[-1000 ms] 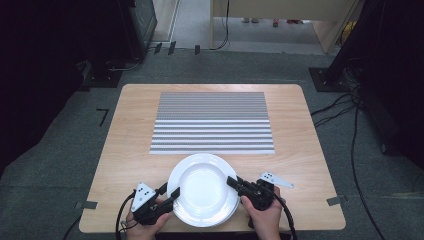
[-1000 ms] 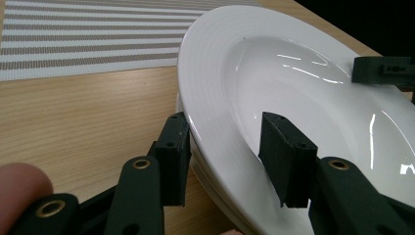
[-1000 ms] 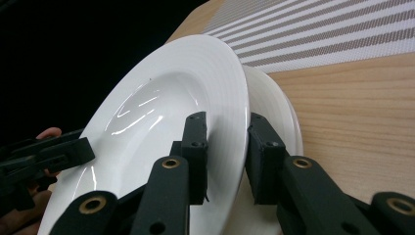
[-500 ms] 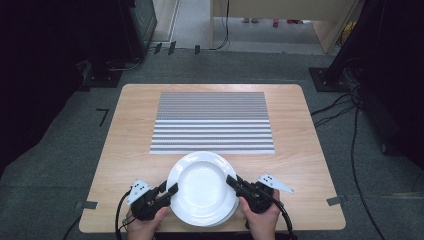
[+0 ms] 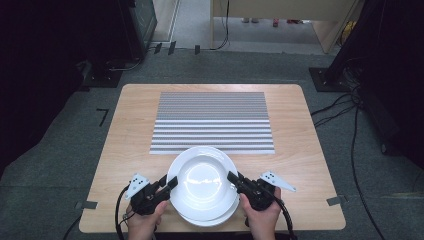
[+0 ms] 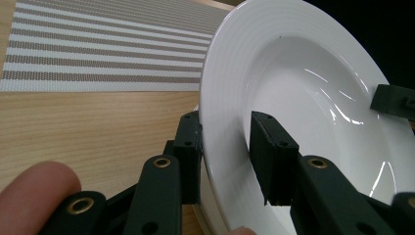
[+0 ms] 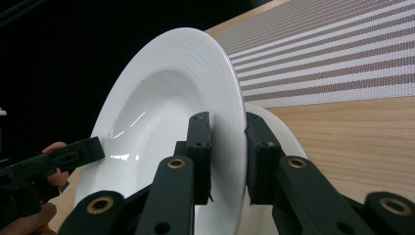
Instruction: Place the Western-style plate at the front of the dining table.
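— Between the two sets of fingers, seen from the high view, sits the top plate (image 5: 202, 181), with the left gripper (image 5: 169, 184) on its left rim and the right gripper (image 5: 233, 179) on its right rim. What is different from a second ago?

— The left fingers have just been closing, and the rim is now between them. The right ones were already nearly shut on theirs. Both sides look gripped, so I judge a lift can begin.

— And the left gripper view?

— One of its fingers (image 6: 190, 156) is under the rim, the other on the inside face of the white plate (image 6: 313, 93). They are closed on it.

— The right gripper view?

— Same there: the right gripper (image 7: 227, 156) is clamped on the rim, and the plate (image 7: 166, 98) is tilted up off a lower plate (image 7: 279, 127) on the surface (image 7: 352, 142).

— Anything in either plate?

— Nothing in the top one; the lower plate (image 5: 210, 217) is mostly covered. Beyond the fingers lies the striped mat (image 5: 212, 120).
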Available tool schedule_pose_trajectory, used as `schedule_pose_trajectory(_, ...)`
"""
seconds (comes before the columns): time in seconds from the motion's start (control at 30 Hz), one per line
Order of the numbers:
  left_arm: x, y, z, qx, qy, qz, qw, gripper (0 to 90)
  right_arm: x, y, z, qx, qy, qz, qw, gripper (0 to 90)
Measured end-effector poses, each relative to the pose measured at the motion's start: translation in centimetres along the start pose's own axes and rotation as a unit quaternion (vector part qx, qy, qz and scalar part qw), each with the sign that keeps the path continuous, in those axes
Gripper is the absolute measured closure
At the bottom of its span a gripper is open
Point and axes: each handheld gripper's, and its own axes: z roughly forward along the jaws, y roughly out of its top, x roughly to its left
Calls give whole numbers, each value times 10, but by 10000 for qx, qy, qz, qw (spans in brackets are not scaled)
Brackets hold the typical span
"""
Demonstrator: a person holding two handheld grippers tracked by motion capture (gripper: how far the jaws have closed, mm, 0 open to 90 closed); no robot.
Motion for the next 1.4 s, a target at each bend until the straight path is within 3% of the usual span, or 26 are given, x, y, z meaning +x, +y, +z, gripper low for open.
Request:
schedule_pose_trajectory(0.4,3,18,5,-136,69,-5,9999,687,3,12,7,-66,29,-105,9999,769)
schedule_pose_trajectory(0.93,1,39,14,-242,-57,-8,9997,691,-1,29,9,-210,75,51,9997,772)
schedule_pose_trajectory(1.4,3,61,32,-358,-69,37,9993,690,-7,58,21,-332,85,-25,9994,772)
